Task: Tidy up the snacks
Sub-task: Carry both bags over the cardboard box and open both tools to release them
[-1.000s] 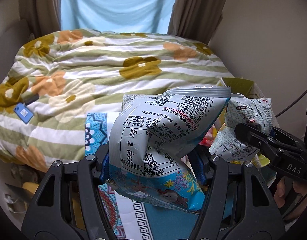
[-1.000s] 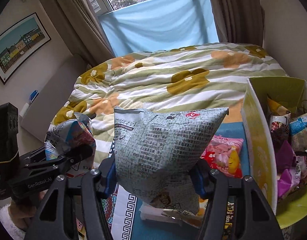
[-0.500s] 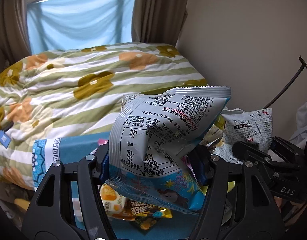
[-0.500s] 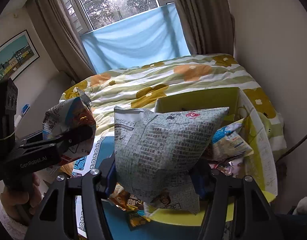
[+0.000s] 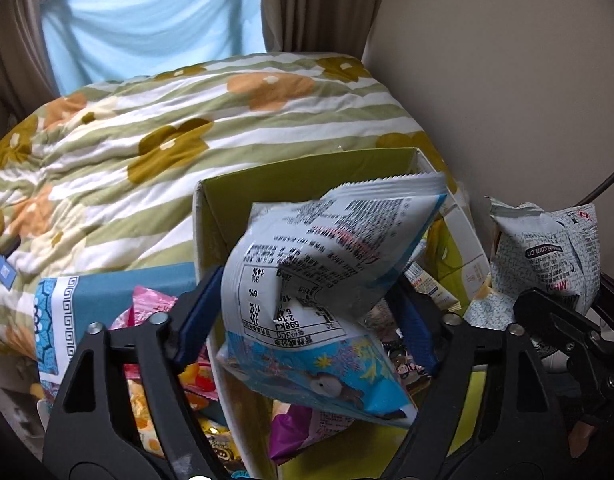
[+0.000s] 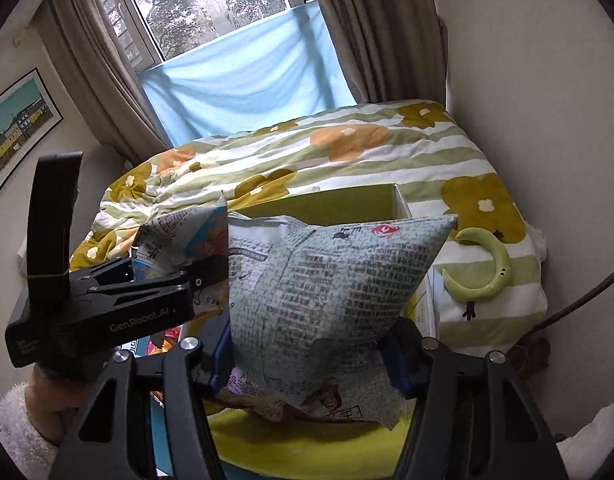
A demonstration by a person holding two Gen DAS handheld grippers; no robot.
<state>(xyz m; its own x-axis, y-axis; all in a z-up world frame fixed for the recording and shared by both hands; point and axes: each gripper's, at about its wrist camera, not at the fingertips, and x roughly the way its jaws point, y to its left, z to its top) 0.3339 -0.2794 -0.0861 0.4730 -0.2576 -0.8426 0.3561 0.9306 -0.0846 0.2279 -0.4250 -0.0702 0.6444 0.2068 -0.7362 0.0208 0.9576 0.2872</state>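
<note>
My left gripper [image 5: 307,320] is shut on a white and blue snack bag [image 5: 327,280] and holds it above the open yellow-green box [image 5: 291,184], which holds several snack packets. My right gripper [image 6: 311,348] is shut on a pale grey printed snack bag [image 6: 331,280], also over the box [image 6: 339,204]. In the left wrist view the right gripper [image 5: 547,320] and its grey bag [image 5: 547,248] show at the right. In the right wrist view the left gripper [image 6: 203,276] and its bag [image 6: 179,236] show at the left.
Loose snack packets [image 5: 155,308] lie on a blue patterned cloth [image 5: 107,292] left of the box. A striped floral duvet [image 5: 187,120] covers the bed behind. A green crescent toy [image 6: 487,272] lies on the bed. A wall [image 5: 507,80] is close on the right.
Both grippers have swung right with their bags, from over the blue cloth to over the yellow-green box. Both stay shut on their bags.
</note>
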